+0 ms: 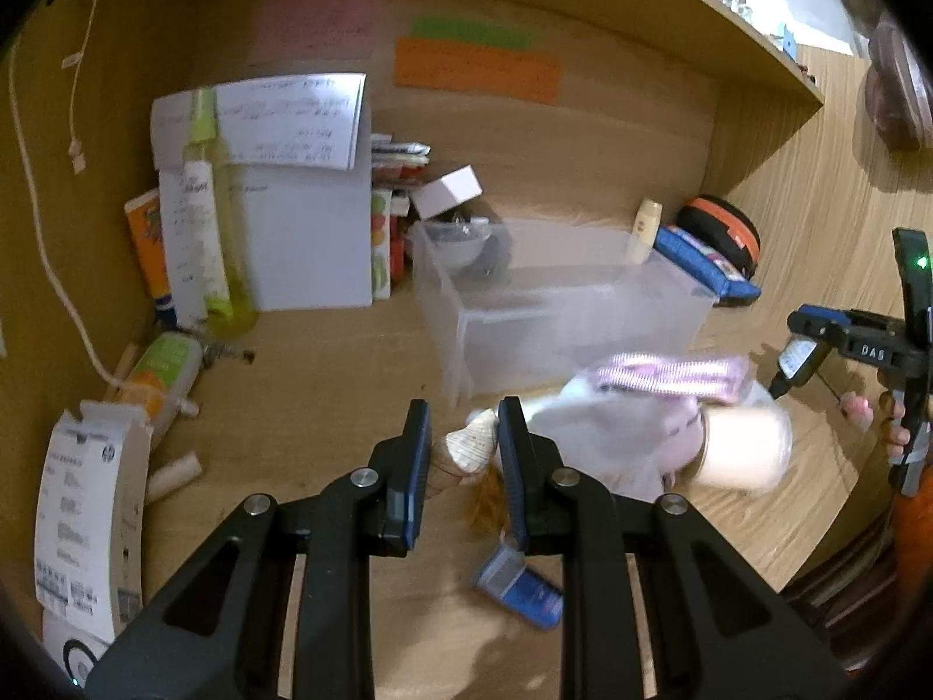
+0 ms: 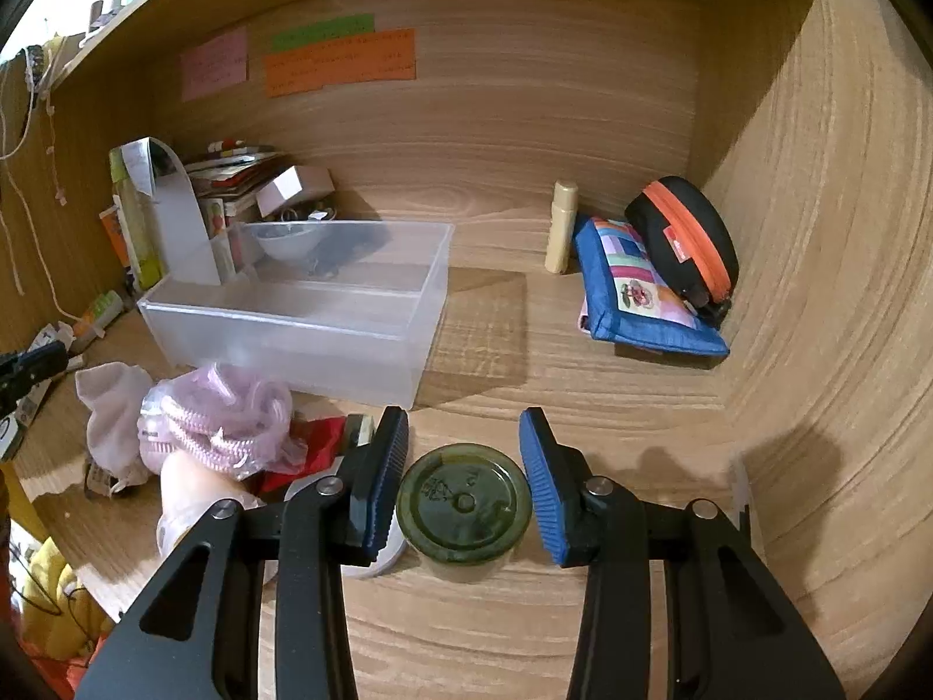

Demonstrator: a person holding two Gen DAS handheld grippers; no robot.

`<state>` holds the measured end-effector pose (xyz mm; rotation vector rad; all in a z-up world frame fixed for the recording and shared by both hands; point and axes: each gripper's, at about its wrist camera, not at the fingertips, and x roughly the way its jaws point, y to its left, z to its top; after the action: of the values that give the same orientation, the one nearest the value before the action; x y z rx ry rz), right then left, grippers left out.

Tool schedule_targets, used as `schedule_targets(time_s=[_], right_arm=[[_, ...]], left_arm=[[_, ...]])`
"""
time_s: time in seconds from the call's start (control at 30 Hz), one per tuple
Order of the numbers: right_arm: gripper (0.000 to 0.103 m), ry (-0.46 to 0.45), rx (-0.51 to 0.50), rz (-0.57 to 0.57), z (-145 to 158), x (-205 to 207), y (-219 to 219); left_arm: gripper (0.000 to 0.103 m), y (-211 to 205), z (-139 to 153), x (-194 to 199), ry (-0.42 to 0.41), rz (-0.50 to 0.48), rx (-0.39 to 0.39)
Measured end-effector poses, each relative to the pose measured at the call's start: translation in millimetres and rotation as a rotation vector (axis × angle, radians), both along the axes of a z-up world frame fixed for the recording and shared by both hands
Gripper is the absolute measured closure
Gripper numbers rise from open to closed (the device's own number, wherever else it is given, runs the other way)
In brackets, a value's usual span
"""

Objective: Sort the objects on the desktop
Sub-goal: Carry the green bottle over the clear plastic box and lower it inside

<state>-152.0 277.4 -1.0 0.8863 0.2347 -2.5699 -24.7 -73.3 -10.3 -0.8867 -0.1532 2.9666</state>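
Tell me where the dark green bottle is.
In the right wrist view, the dark green bottle sits bottom-first between the fingers of the right claw, in front of the clear plastic bin.

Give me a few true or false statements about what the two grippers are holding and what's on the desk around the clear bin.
1. The right gripper holds a dark green bottle. True.
2. The left gripper is empty. False: a seashell sits between its pads.
3. The clear bin is full of socks. False: it looks mostly empty.
4. A blue pouch lies right of the bin. True.
5. The cream bottle lies flat. False: it stands upright.
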Motion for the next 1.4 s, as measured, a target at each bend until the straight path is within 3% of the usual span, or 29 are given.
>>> schedule_targets(time_s=[0.47, 0.97, 1.17, 1.4], right_arm=[[0.067, 0.076, 0.008, 0.008, 41, -14, -4], [0.067, 0.15, -0.021, 0.09, 81, -44, -51], [0.067, 0.131, -0.055, 0.147, 79, -64, -78], [0.067, 0.066, -0.075, 0.195, 45, -83, -100]], left_arm=[[0.081, 9, 39, -48, 0.046, -0.051, 0.007], [0.081, 3, 46, -118, 0.002, -0.092, 0.035], [0.08, 4, 32, -146, -0.044, -0.102, 0.047], [0.081, 5, 5, -163, -0.114, -0.117, 0.039]])
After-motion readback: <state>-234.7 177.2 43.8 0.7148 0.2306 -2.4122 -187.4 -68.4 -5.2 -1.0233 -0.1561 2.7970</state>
